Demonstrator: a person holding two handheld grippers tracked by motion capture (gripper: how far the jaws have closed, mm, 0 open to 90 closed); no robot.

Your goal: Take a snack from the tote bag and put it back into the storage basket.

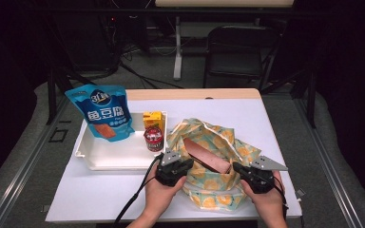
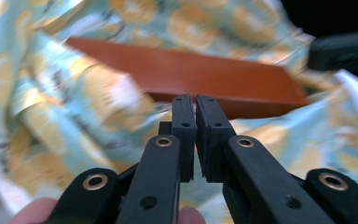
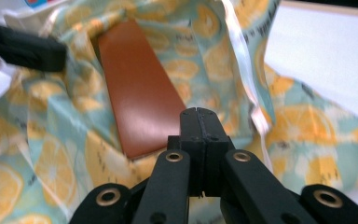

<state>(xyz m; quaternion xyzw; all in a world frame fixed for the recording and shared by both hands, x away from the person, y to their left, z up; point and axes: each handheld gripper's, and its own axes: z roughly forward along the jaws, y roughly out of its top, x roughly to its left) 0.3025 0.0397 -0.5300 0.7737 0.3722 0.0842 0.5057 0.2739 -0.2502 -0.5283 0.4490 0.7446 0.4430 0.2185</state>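
Observation:
A lemon-print fabric bag lies open on the white table, with a flat red-brown box resting inside it. My left gripper is at the bag's left rim. In the left gripper view its jaws stand barely parted with nothing between them, pointing at the box. My right gripper is at the bag's right rim. In the right gripper view it is shut with no gap, its tips in front of the box's near end.
A white tray at the left holds a blue snack pouch, a yellow drink carton and a red can. A black chair stands beyond the table's far edge.

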